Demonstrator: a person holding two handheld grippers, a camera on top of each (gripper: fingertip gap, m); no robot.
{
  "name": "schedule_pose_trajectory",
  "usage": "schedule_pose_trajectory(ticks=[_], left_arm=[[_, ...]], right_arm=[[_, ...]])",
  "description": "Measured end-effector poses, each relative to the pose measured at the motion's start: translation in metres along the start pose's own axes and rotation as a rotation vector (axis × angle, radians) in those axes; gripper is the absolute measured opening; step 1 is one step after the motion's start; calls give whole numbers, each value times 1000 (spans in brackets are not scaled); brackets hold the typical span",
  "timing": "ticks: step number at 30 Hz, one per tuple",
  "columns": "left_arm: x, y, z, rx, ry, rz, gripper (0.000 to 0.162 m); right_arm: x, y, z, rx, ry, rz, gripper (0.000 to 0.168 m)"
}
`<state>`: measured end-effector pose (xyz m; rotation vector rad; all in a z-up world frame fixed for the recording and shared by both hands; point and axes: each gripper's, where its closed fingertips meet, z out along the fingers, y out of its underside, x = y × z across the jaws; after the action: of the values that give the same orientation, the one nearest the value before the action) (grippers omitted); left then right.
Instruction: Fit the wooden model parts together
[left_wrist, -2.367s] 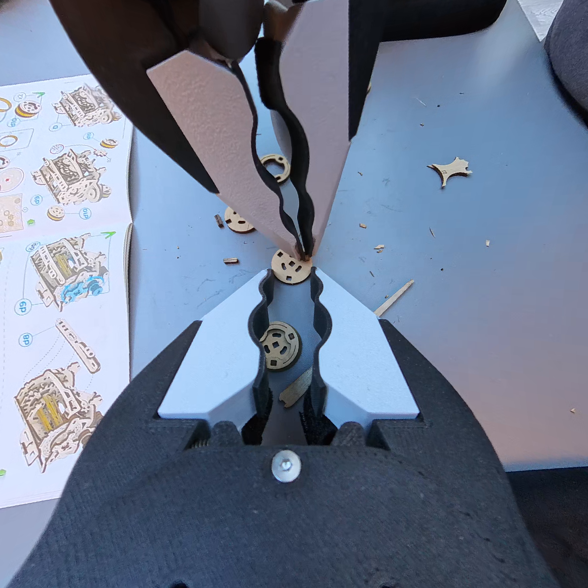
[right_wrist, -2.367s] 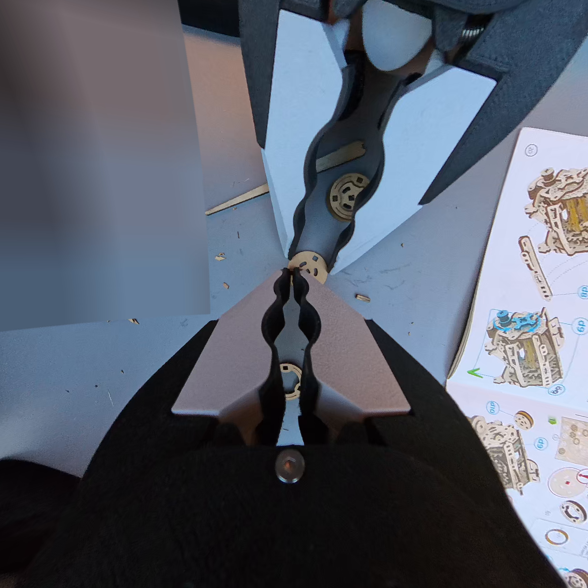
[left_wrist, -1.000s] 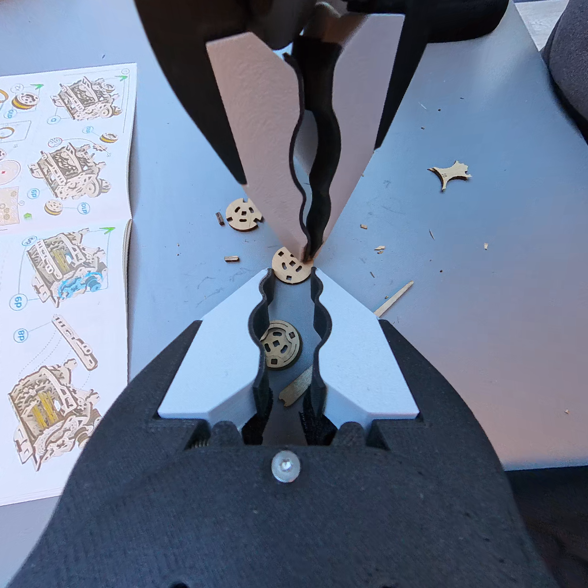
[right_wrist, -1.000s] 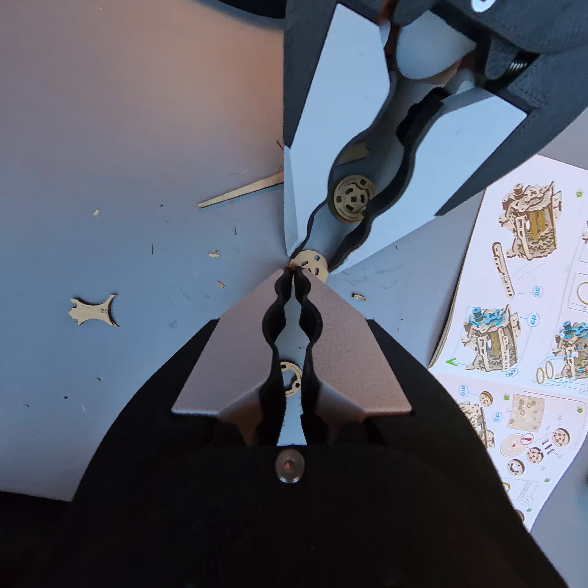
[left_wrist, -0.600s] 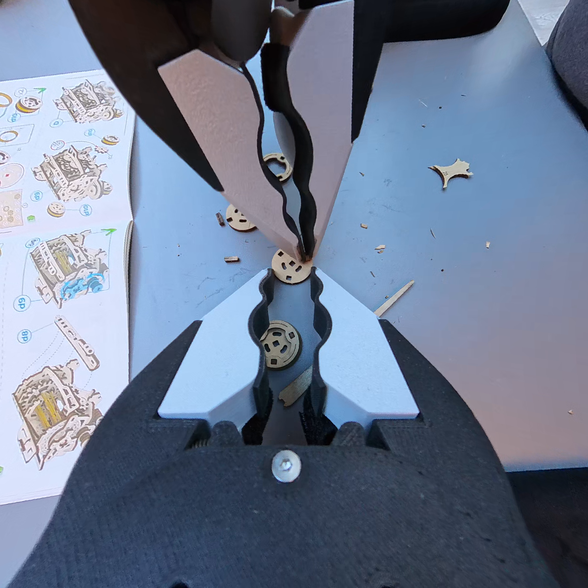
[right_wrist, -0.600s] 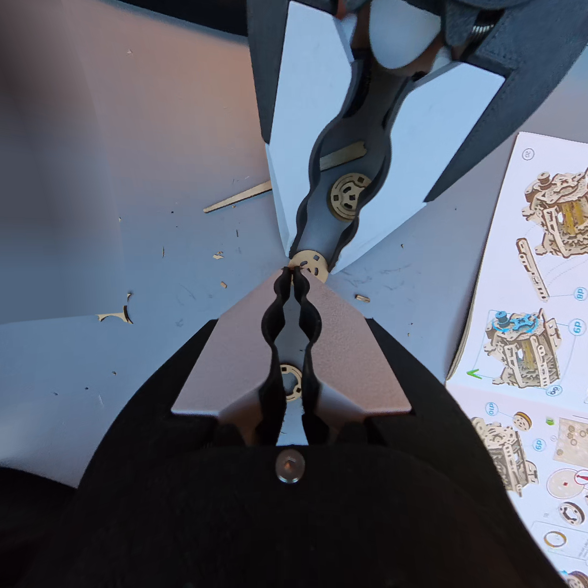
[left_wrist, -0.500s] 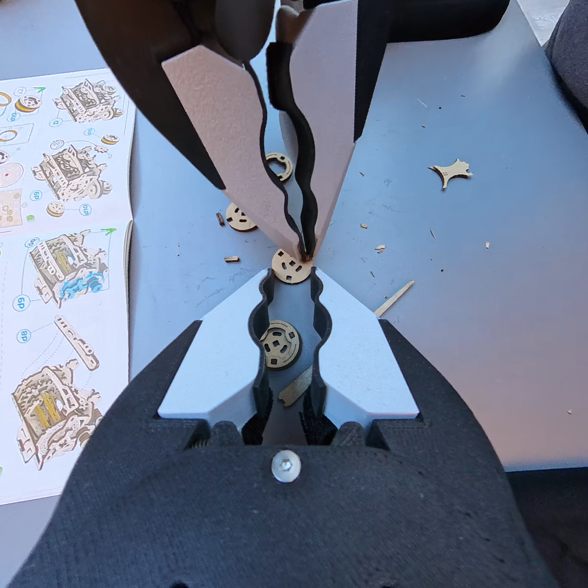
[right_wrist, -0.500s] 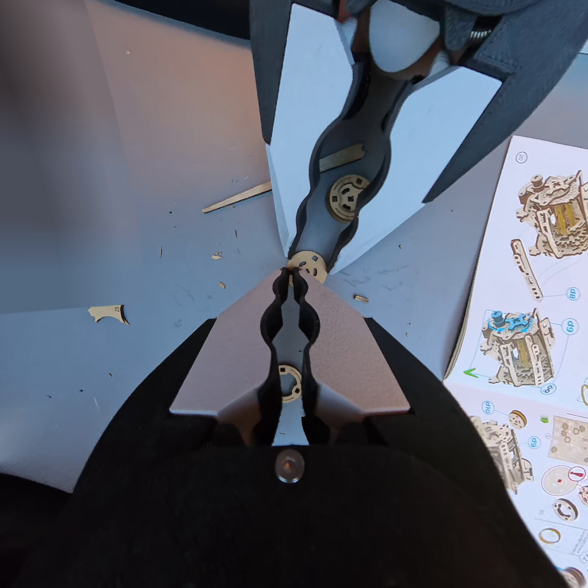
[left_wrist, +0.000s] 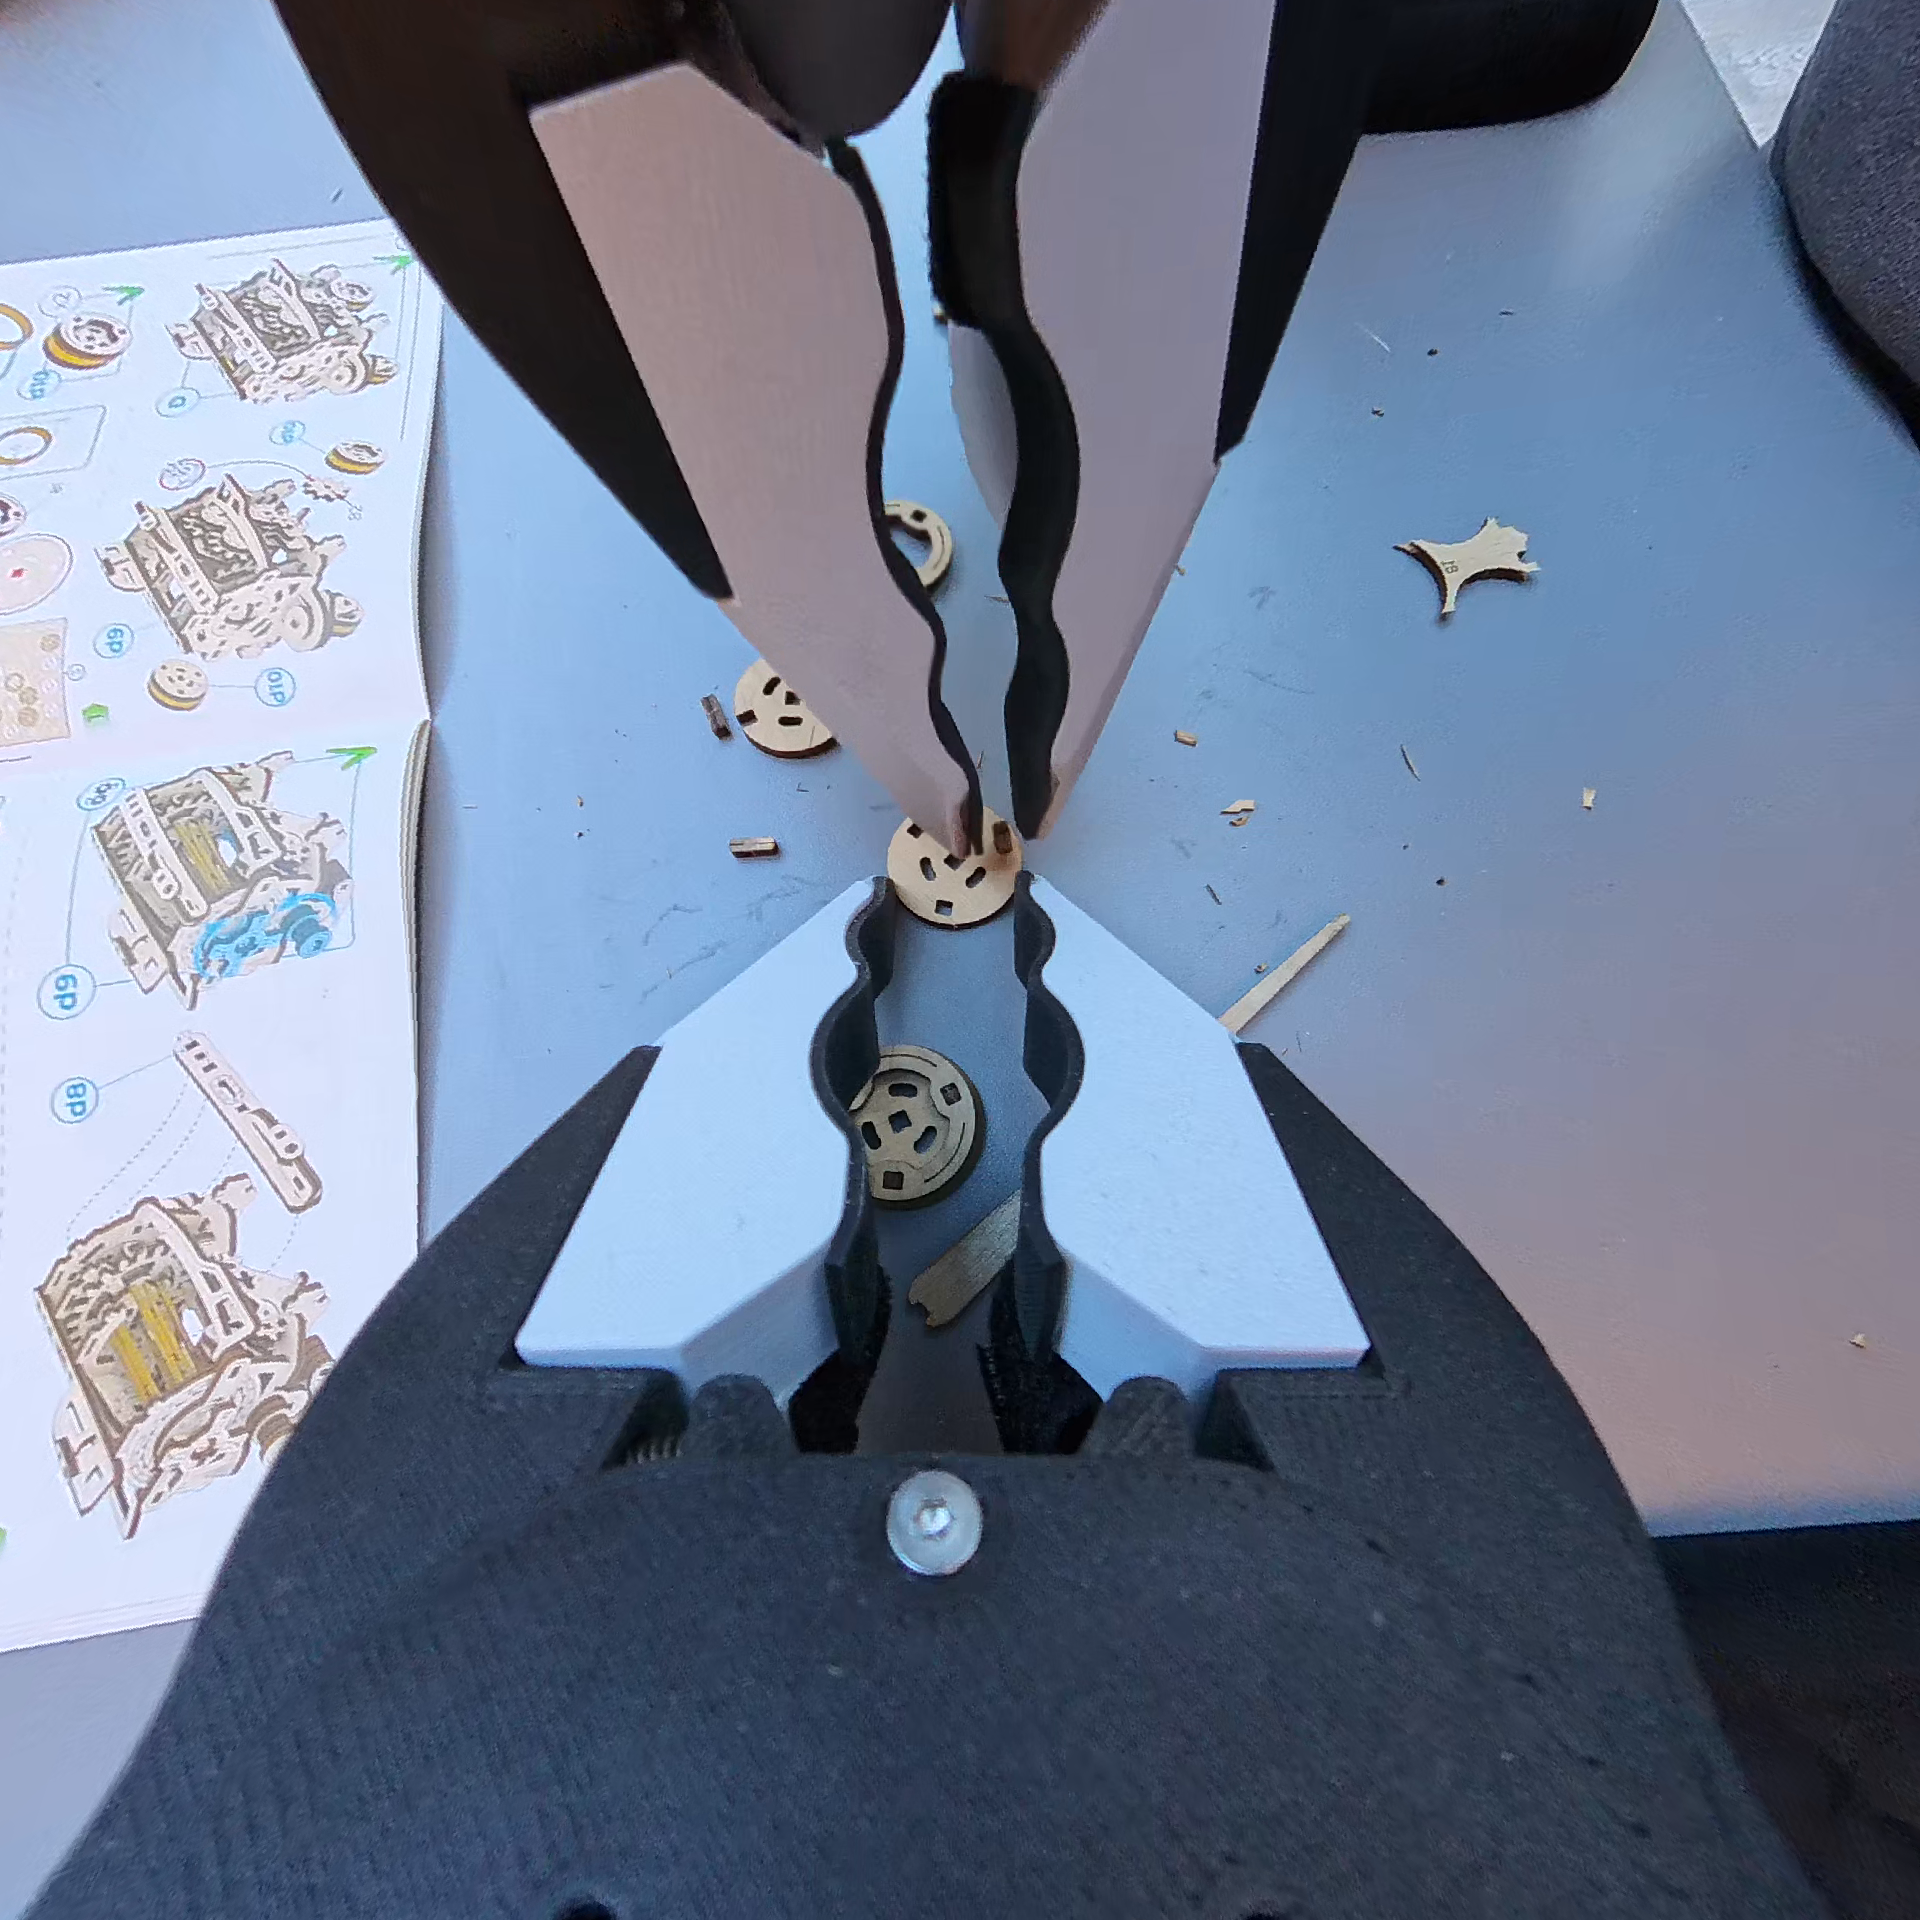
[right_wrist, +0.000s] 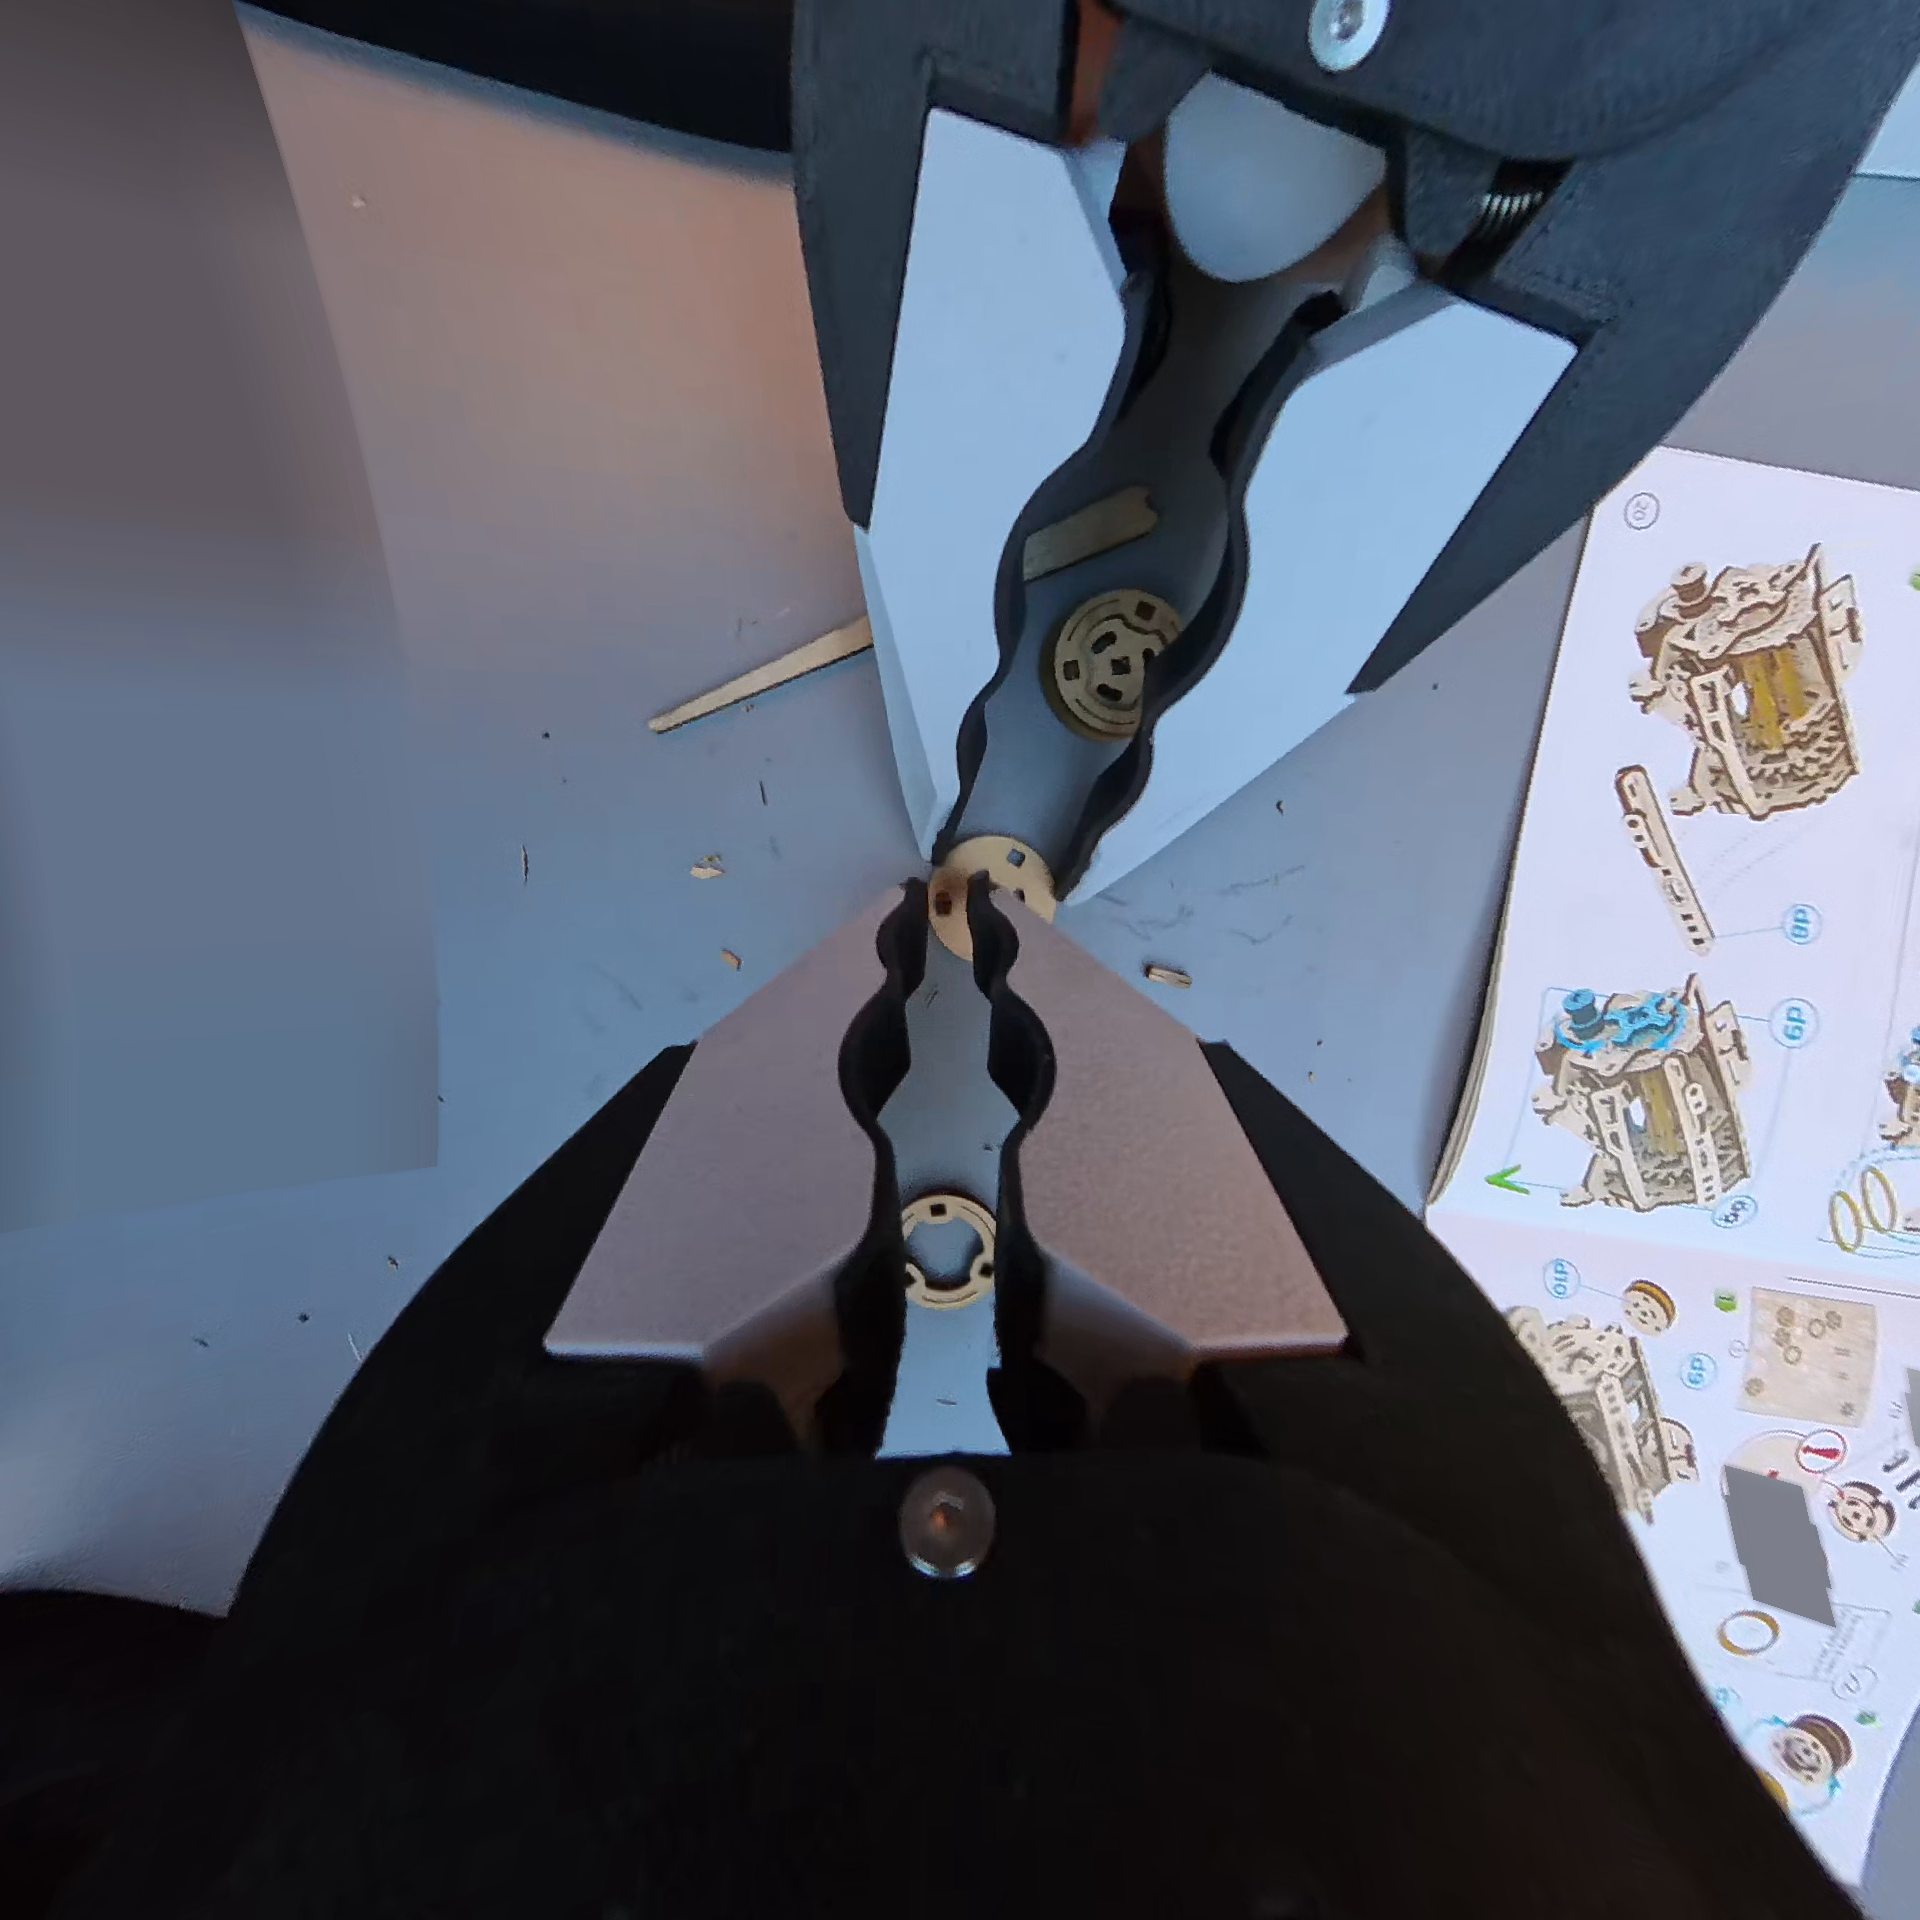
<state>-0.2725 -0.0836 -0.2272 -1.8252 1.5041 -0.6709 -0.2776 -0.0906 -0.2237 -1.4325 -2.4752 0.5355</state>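
Left gripper (left_wrist: 951, 883) clamped a small slotted wooden disc (left_wrist: 954, 871) by its edges, just above the grey table (left_wrist: 1558, 935). Right gripper (right_wrist: 948, 896) stood slightly parted, tips touching the disc's far rim (right_wrist: 992, 891). A darker ringed disc (left_wrist: 912, 1127) lay beneath.

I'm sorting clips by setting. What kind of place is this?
Probably a hobby or craft table, though little beyond the tabletop shows. An open instruction booklet with model diagrams lies on the grey table, and loose wooden discs and wood chips are scattered on it.
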Motion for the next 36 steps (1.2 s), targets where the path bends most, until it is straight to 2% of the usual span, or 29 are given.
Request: schedule_pose_trajectory(ticks=[4, 8, 20, 24, 33, 36], left_arm=[[0, 0, 0, 0, 2, -2, 21], [0, 0, 0, 0, 4, -3, 21], [1, 0, 0, 0, 5, 0, 21], [1, 0, 0, 0, 4, 0, 21], [1, 0, 0, 0, 3, -2, 21], [1, 0, 0, 0, 6, -7, 21]], right_arm=[[-1, 0, 1, -2, -10, 4, 1], [1, 3, 1, -21, 7, 3, 6], [-3, 4, 2, -29, -15, -10, 1], [-3, 5, 2, -68, 97, -99, 1], [-4, 4, 3, -4, -90, 15, 0], [-4, 5, 3, -21, -57, -5, 1]])
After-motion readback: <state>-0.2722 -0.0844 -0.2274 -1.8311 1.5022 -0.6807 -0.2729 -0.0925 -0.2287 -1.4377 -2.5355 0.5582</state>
